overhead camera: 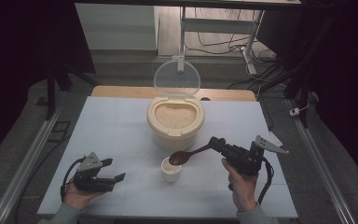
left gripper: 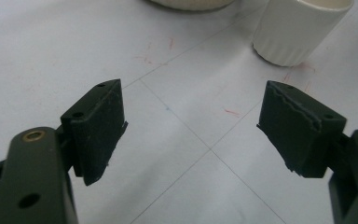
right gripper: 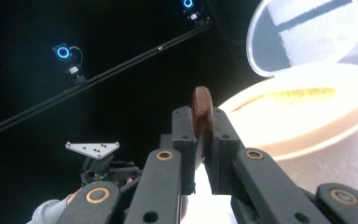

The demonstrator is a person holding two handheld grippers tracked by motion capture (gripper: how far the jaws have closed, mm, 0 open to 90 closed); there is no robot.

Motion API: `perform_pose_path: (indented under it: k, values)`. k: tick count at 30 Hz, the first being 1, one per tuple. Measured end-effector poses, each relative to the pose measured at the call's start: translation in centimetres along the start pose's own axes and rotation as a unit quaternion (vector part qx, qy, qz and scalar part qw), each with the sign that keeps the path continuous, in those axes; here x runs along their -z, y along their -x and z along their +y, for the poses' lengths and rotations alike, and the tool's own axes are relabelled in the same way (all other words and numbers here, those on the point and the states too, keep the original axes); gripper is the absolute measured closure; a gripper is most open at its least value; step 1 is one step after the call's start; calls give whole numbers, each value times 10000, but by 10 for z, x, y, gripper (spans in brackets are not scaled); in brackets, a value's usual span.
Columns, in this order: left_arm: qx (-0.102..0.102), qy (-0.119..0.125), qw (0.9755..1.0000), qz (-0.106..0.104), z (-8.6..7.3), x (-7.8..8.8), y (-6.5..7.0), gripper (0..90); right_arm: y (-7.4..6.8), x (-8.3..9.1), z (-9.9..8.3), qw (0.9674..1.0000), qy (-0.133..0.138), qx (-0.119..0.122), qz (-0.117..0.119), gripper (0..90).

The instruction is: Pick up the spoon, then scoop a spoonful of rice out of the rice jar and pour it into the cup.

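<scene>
Rice bin (overhead camera: 175, 122) — lid up, full.

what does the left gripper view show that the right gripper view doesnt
Left gripper view alone: the left gripper with its jaws open and empty over the white table, and the small white cup standing ahead. Right gripper view alone: the right gripper shut on the brown spoon, and the clear raised lid. Both share the cream rice container.

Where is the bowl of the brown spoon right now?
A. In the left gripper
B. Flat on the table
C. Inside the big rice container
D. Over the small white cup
D: the spoon, clamped in the right gripper, has its bowl above the cup.
</scene>
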State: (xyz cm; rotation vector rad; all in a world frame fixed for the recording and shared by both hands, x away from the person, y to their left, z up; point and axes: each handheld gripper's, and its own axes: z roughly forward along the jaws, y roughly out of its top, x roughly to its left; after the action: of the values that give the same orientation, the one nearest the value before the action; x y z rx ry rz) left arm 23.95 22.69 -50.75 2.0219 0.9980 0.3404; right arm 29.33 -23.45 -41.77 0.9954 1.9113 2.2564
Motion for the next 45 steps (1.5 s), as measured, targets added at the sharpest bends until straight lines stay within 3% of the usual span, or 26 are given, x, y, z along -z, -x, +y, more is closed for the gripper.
perform_pose_path:
  k: [7, 13, 19, 20, 21, 22, 23, 26, 30, 33, 34, 36, 37, 38, 39, 44, 45]
  values:
    - [-8, -48, 10000, -68, 0, -2, 0, 199, -5, -12, 38, 9988, 241, 359, -250, 833]
    - [33, -62, 9999, -78, 0, -3, -1, 193, 8, -31, 66, 9961, 348, 466, -669, 832]
    - [49, -84, 9999, -98, -1, -4, -1, 192, 23, -47, 85, 9875, 397, 756, -1325, 832]
    - [55, -95, 9999, -101, -1, -4, -1, 192, 23, -47, 85, 9875, 397, 756, -1325, 832]
    - [56, -105, 9999, -112, -1, -4, -1, 190, 28, -52, 89, 9834, 354, 872, -1554, 832]
    - [57, -114, 9998, -119, -1, -5, -2, 190, 28, -52, 89, 9834, 354, 872, -1554, 832]
    - [56, -121, 9998, -125, -1, -5, -2, 188, 33, -58, 91, 9810, 276, 926, -1681, 832]
    - [71, -140, 9998, -137, -1, -5, -2, 187, 39, -66, 90, 9801, 192, 907, -1754, 833]
    - [80, -167, 9997, -147, -1, -7, -2, 184, 42, -74, 85, 9759, 56, 1077, -1899, 832]
    - [84, -182, 9997, -159, -2, -7, -2, 183, 42, -78, 83, 9745, 17, 1138, -1933, 832]
    - [86, -187, 9997, -161, -2, -8, -2, 183, 42, -80, 81, 9732, -13, 1185, -1970, 832]
    - [88, -198, 9996, -161, -2, -8, -2, 182, 41, -85, 78, 9672, -116, 1408, -2109, 833]
    - [89, -204, 9996, -162, -2, -8, -2, 182, 41, -85, 78, 9672, -116, 1408, -2109, 833]
    - [89, -208, 9996, -161, -2, -8, -2, 181, 42, -86, 77, 9649, -159, 1474, -2169, 832]
    - [89, -212, 9996, -162, -2, -8, -2, 181, 43, -87, 76, 9644, -199, 1474, -2186, 832]
    - [90, -222, 9996, -162, -2, -9, -2, 178, 48, -91, 67, 9693, -330, 1205, -2118, 833]
    - [90, -222, 9996, -166, -2, -9, -2, 178, 53, -92, 61, 9744, -299, 838, -2063, 833]
